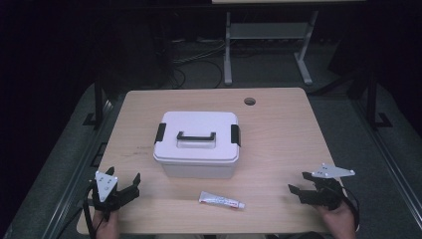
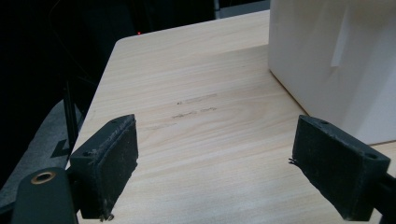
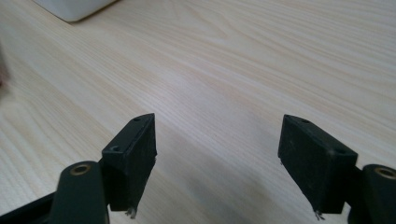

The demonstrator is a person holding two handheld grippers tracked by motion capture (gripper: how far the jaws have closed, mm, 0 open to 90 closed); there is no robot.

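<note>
A white lidded box [image 1: 196,142] with a black handle [image 1: 196,136] and black side latches stands shut in the middle of the wooden table [image 1: 278,134]. In front of it lies a small white tube [image 1: 221,200]. My left gripper [image 1: 123,175] rests at the table's near left corner, open, nothing between its jaws. In the left gripper view the left gripper [image 2: 217,140] faces bare wood, with the box [image 2: 336,60] wall at the upper right. My right gripper [image 1: 297,182] sits at the near right, open and empty. In the right gripper view the right gripper [image 3: 219,140] points over bare wood toward a corner of the box [image 3: 74,7].
A round cable hole [image 1: 250,101] is in the table's far right part. Beyond the table stand a grey metal frame [image 1: 268,45] and cables on a dark floor. The left table edge [image 2: 100,88] drops to the floor close to my left gripper.
</note>
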